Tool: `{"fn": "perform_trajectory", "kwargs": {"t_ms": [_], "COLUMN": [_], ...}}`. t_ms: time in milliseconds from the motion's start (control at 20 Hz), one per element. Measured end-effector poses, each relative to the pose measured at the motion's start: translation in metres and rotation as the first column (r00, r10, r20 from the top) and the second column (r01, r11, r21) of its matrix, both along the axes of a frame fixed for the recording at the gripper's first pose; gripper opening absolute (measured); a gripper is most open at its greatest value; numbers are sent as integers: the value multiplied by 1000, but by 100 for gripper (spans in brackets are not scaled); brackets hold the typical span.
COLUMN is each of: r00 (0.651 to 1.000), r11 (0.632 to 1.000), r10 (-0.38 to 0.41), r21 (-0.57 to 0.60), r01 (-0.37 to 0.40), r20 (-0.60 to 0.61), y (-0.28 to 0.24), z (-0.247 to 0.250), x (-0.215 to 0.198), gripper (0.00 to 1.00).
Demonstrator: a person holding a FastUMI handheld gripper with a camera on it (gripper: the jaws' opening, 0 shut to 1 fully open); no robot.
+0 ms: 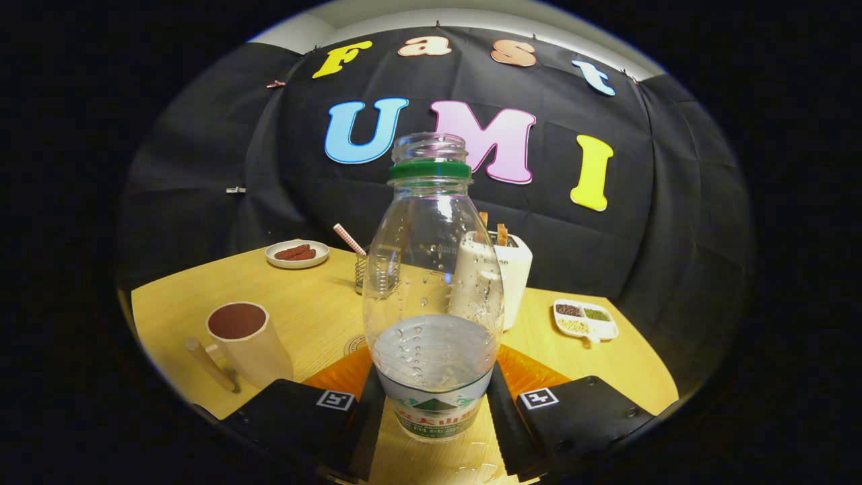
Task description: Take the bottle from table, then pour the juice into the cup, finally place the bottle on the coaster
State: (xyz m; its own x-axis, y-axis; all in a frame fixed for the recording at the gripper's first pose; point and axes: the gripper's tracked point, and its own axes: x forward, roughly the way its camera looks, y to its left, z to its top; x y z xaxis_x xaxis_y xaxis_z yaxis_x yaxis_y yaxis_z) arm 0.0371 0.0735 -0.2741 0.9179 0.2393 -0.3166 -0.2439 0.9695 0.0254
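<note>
A clear plastic bottle (431, 283) with a green neck ring and no cap stands upright between my fingers, its base close to the wooden table (310, 310). Clear liquid fills roughly its lower third and droplets cling inside. My gripper (434, 404) is shut on the bottle, one finger pressing each side at the label. A cream cup (248, 342) with a dark brown inside stands to the left, just beyond the left finger. A round, flat disc (353, 345), perhaps the coaster, peeks out behind the bottle's left side, mostly hidden.
Behind the bottle stand a wire holder (369, 273) with a striped straw and a white toaster (508, 279) with bread. A plate of sausages (297, 253) lies far left, and a divided dish of grains (584, 319) to the right. A wooden stick (210, 364) leans by the cup.
</note>
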Motion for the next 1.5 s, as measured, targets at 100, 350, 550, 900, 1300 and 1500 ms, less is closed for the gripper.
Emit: {"fn": "perform_trajectory", "kwargs": {"t_ms": [100,350,550,900,1300,1500], "r00": [999,997,994,980,957,951], "r11": [999,986,954,877,675,583], "r10": [17,47,73,183,290,304], "r21": [-40,-163,-297,-463,-703,-777], "r01": [-16,-36,-45,-126,-222,-238], "r20": [27,64,84,80,-24,-64], "y": [2,2,1,27,50,51], "z": [12,37,49,49,10,-2], "x": [0,4,6,1,-6,-6], "gripper": [73,73,73,72,73,72]}}
